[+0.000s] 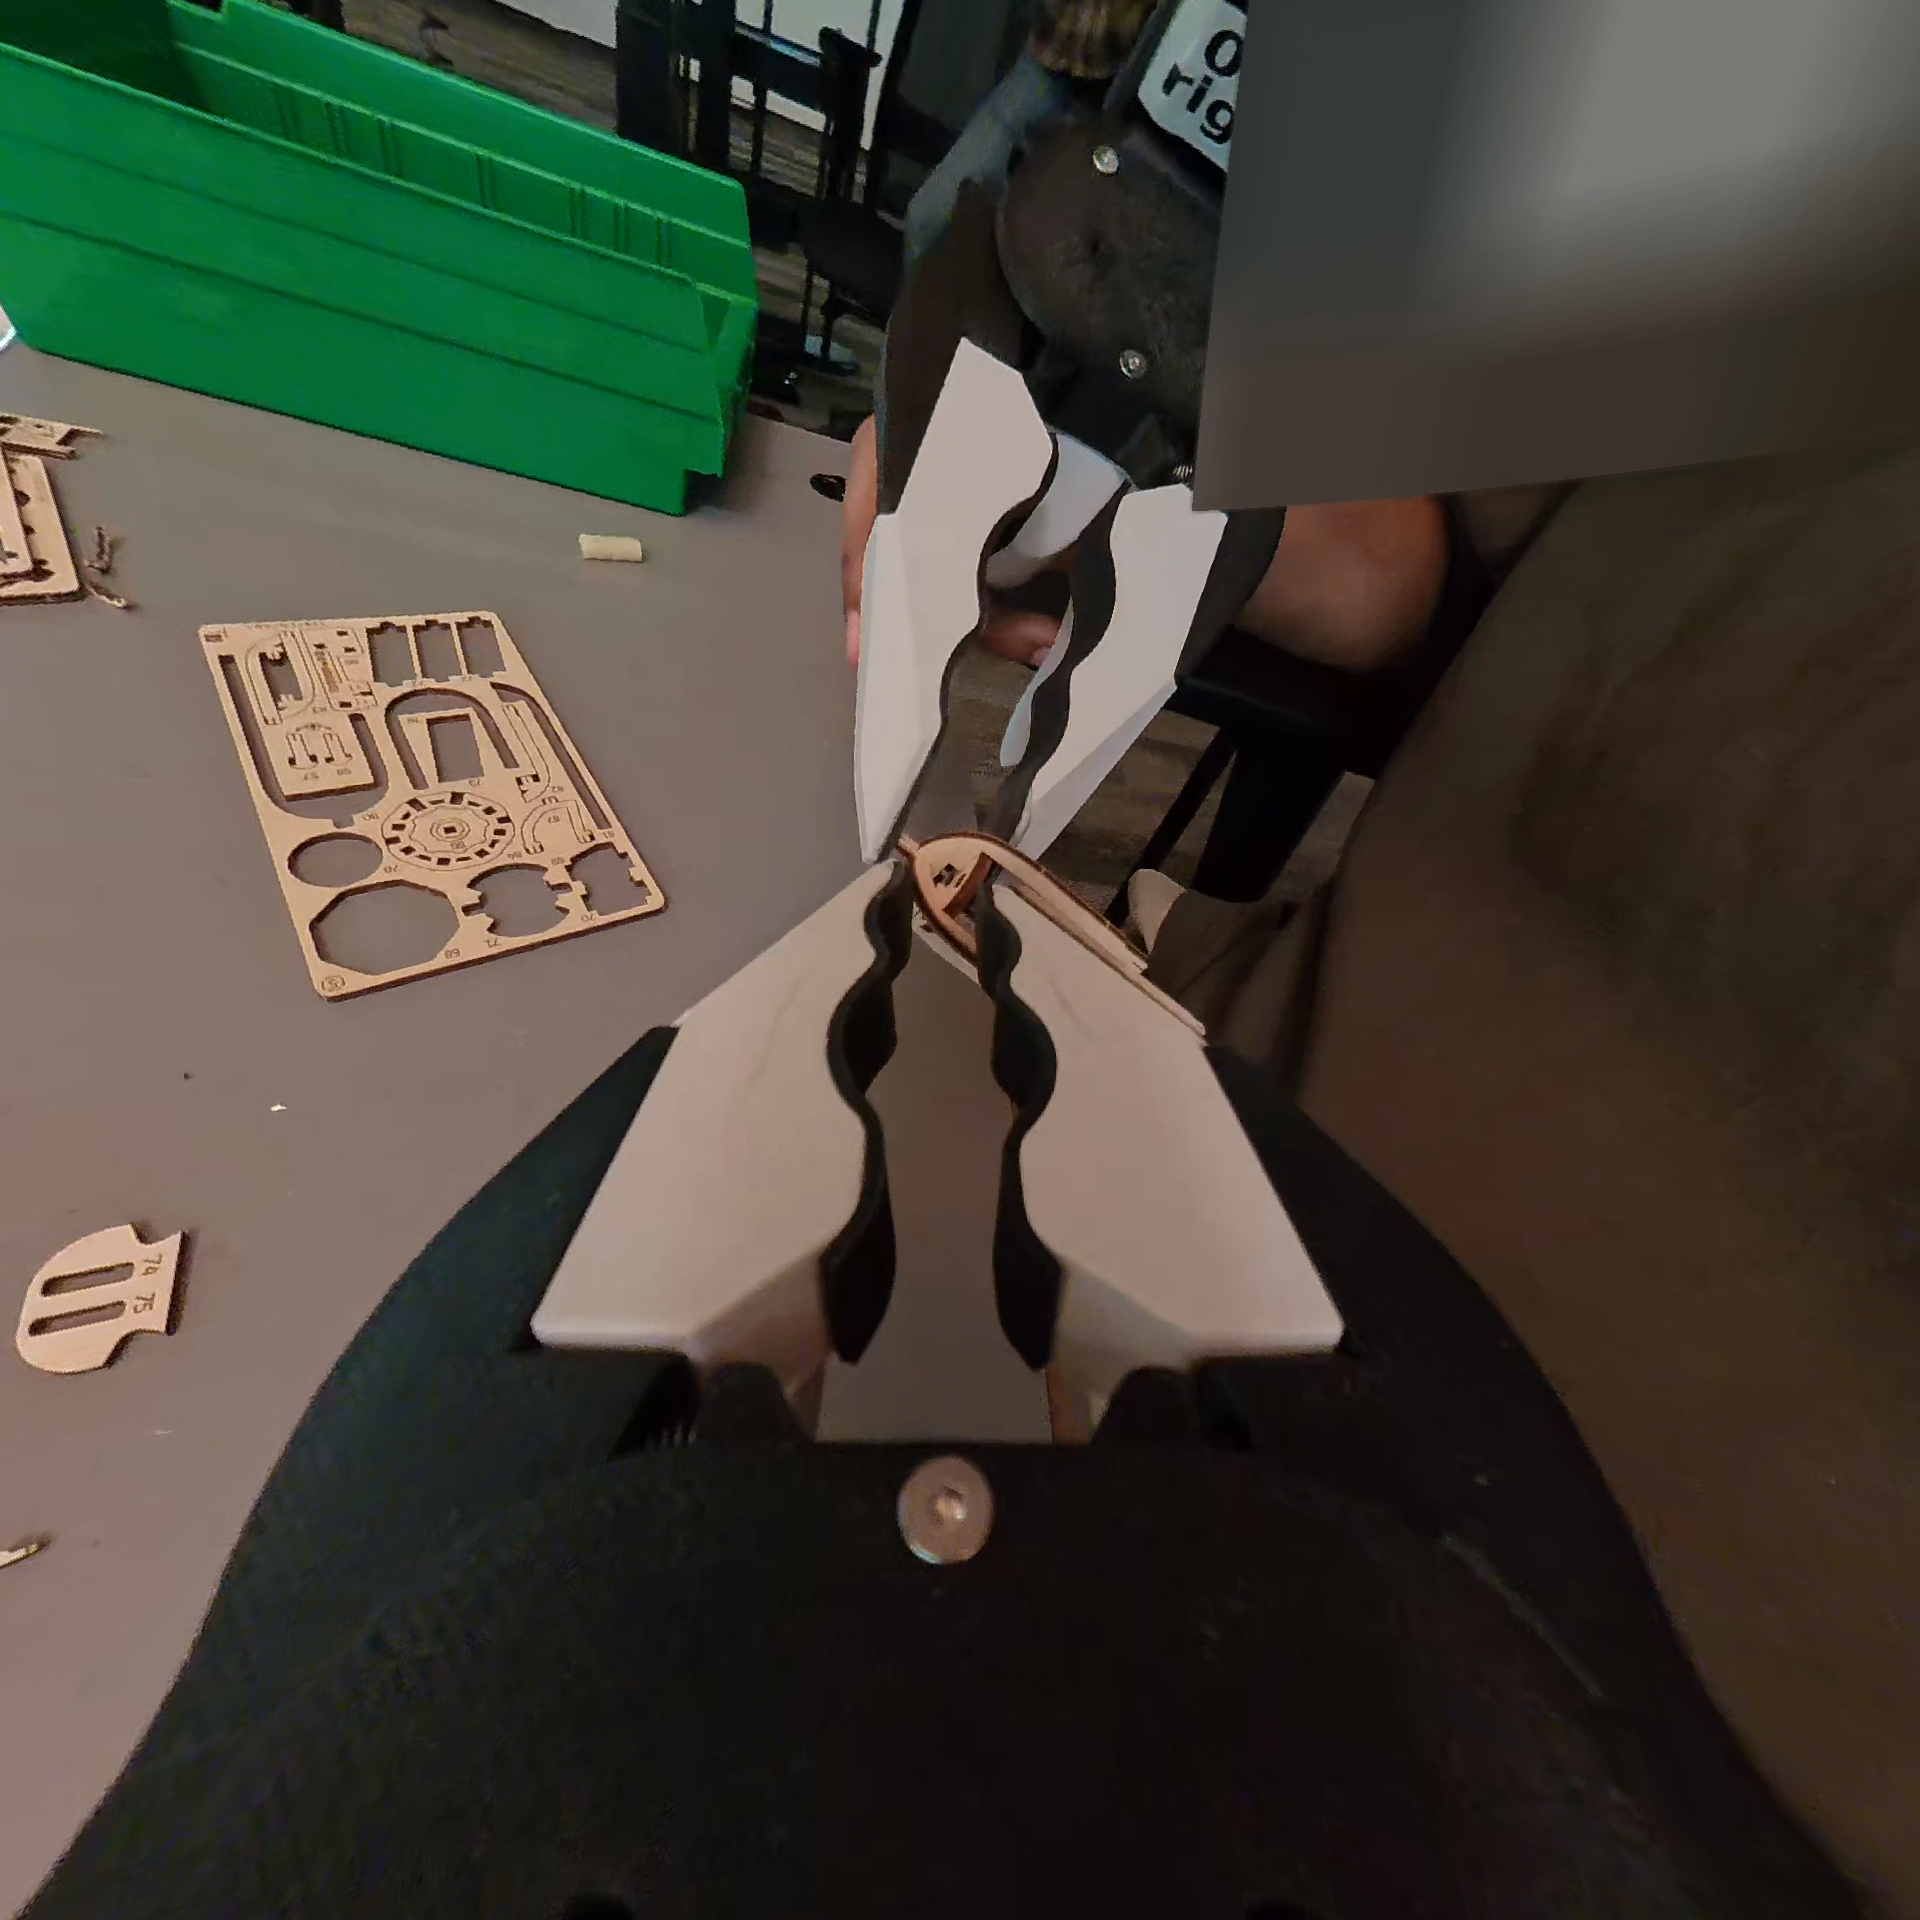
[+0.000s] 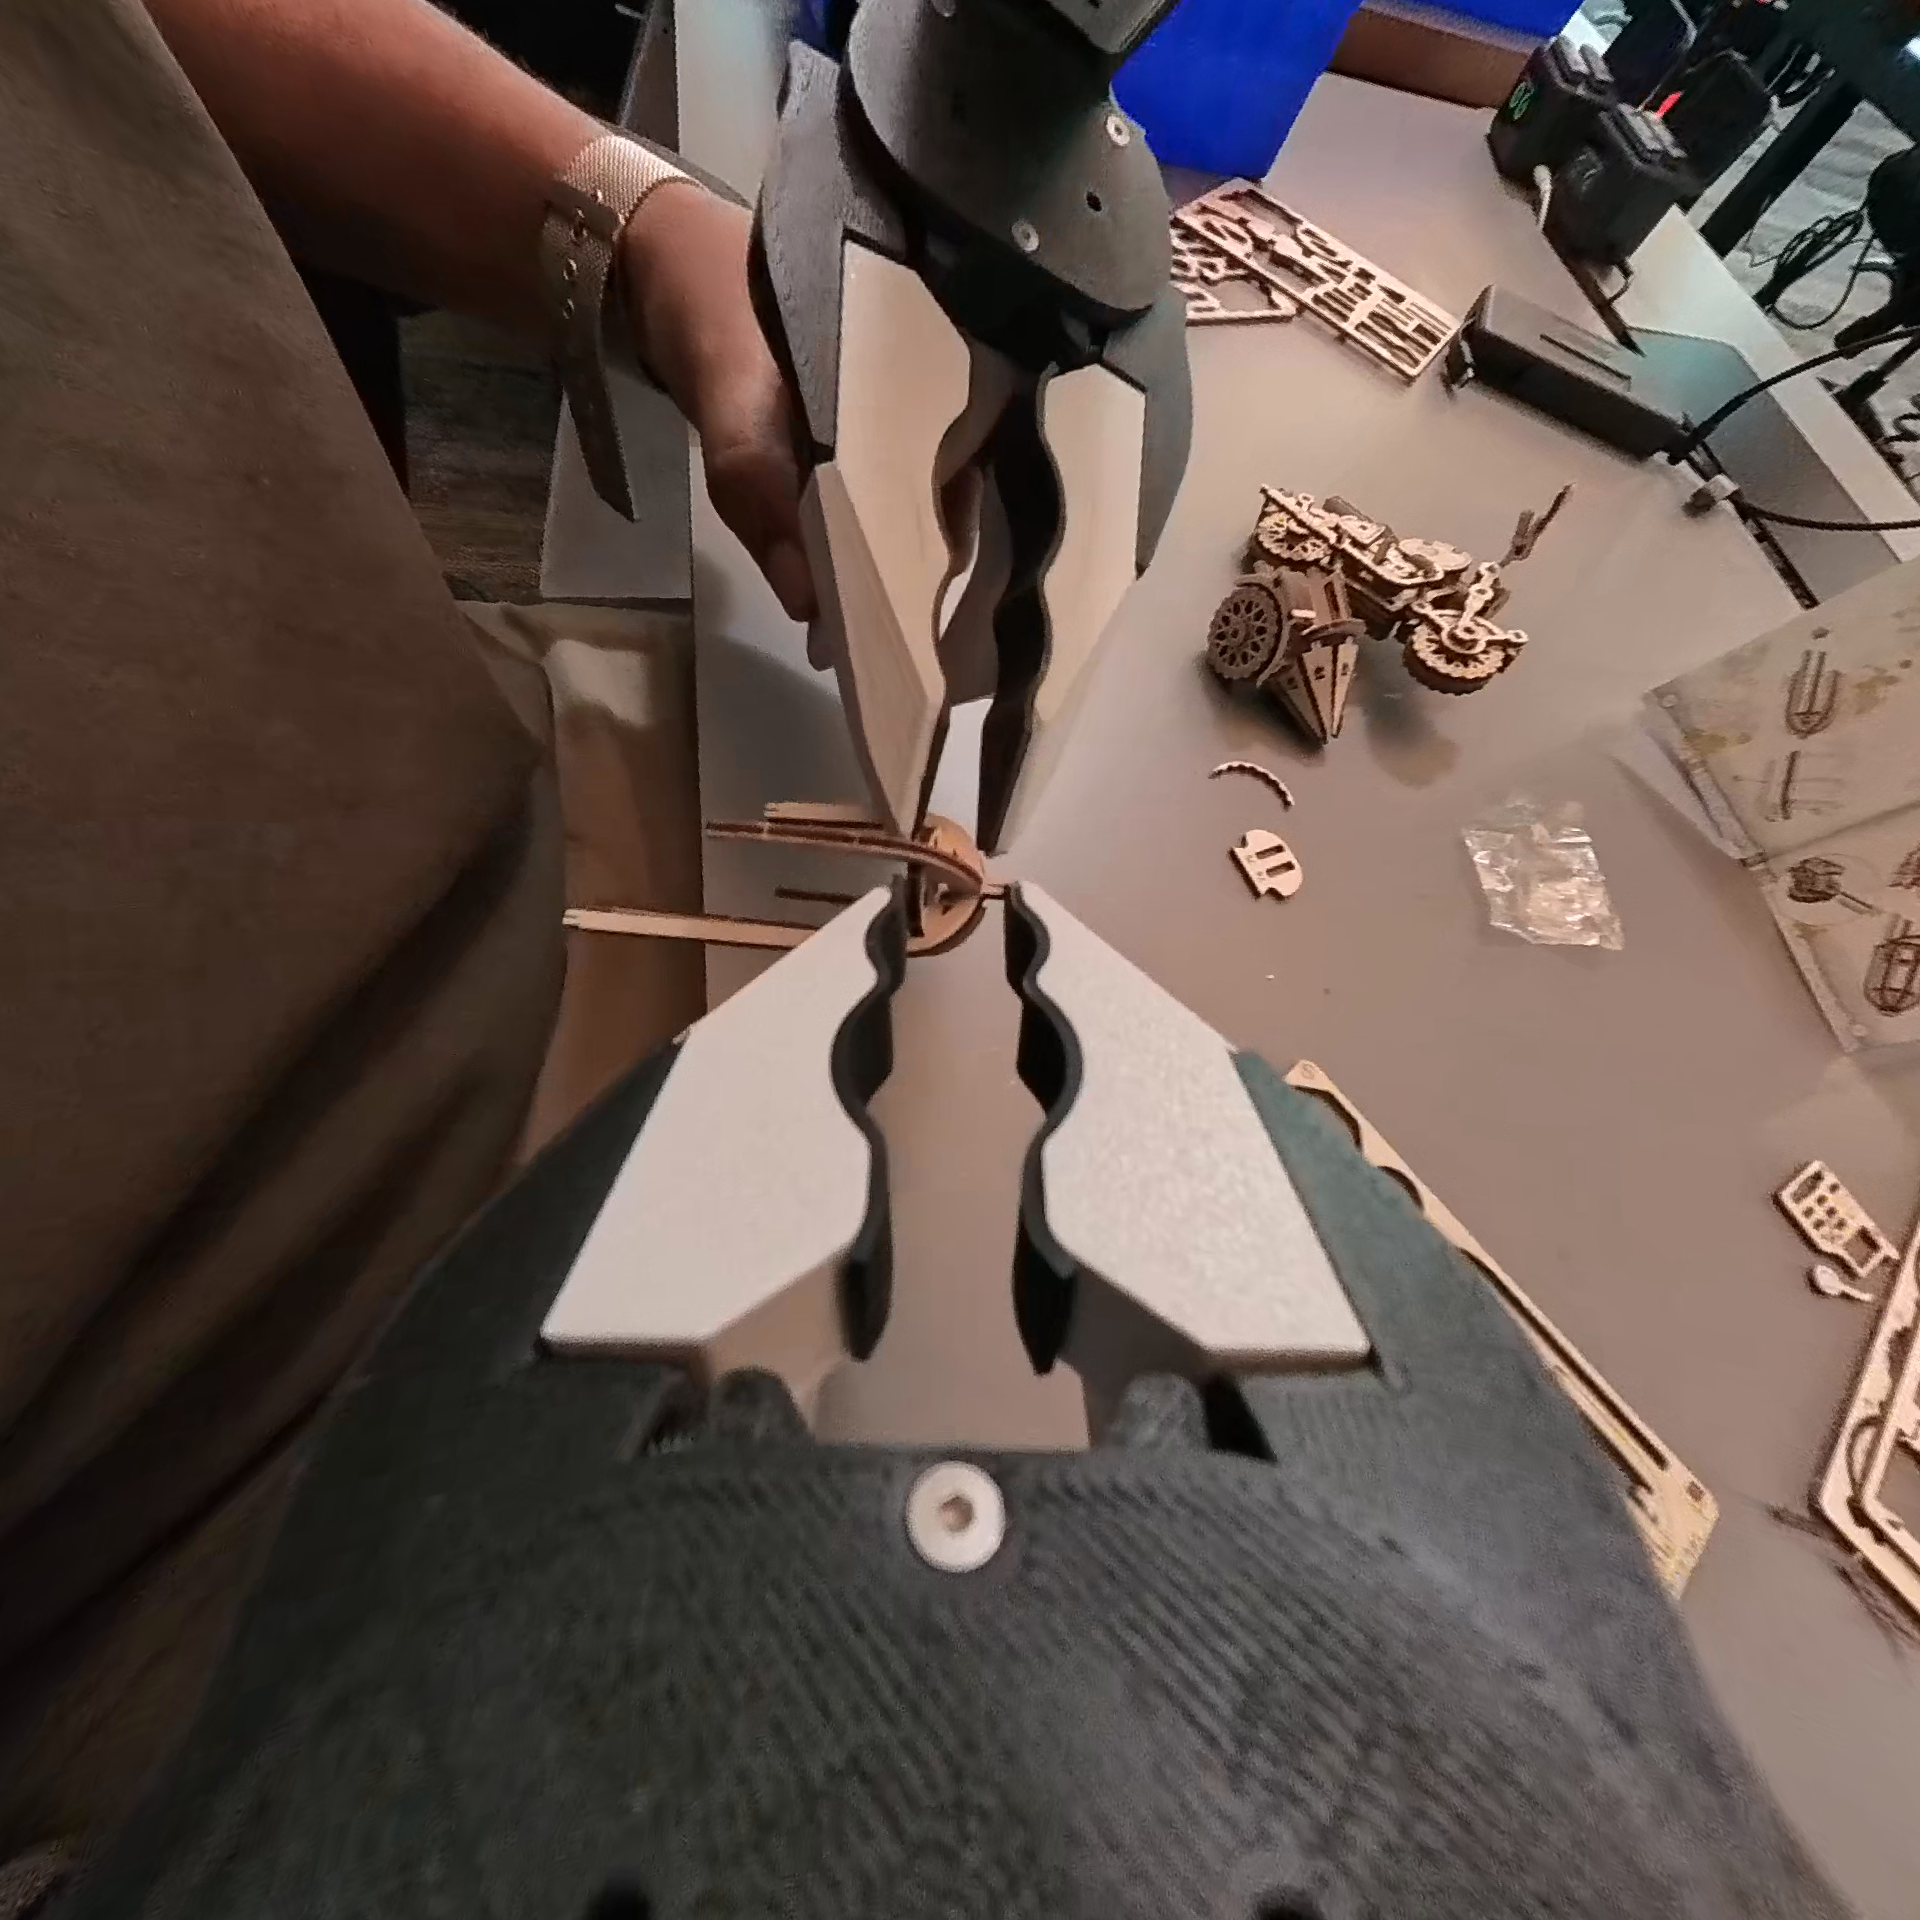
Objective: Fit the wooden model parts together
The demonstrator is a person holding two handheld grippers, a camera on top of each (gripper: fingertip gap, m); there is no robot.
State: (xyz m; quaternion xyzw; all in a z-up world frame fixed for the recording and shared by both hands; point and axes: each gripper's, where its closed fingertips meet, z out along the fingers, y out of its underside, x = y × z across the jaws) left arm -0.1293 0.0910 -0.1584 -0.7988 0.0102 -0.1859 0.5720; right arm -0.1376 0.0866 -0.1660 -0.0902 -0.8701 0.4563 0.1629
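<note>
A small wooden sub-assembly with a curved arch and flat slotted panels hangs in the air between the two grippers. My left gripper is closed on its rounded end from below. The right gripper comes down from above and its tips meet the same end. In the right wrist view, my right gripper pinches the round wooden piece, and the left gripper meets it from above. The flat panels stick out to the left. The joint itself is hidden by the fingertips.
Green bins stand at the back left of the grey table. A punched wooden sheet and a loose part lie on it. A built wooden motorcycle, a plastic bag, a booklet and more sheets lie right. A person's torso is close. The grippers are tip to tip, or close to it.
</note>
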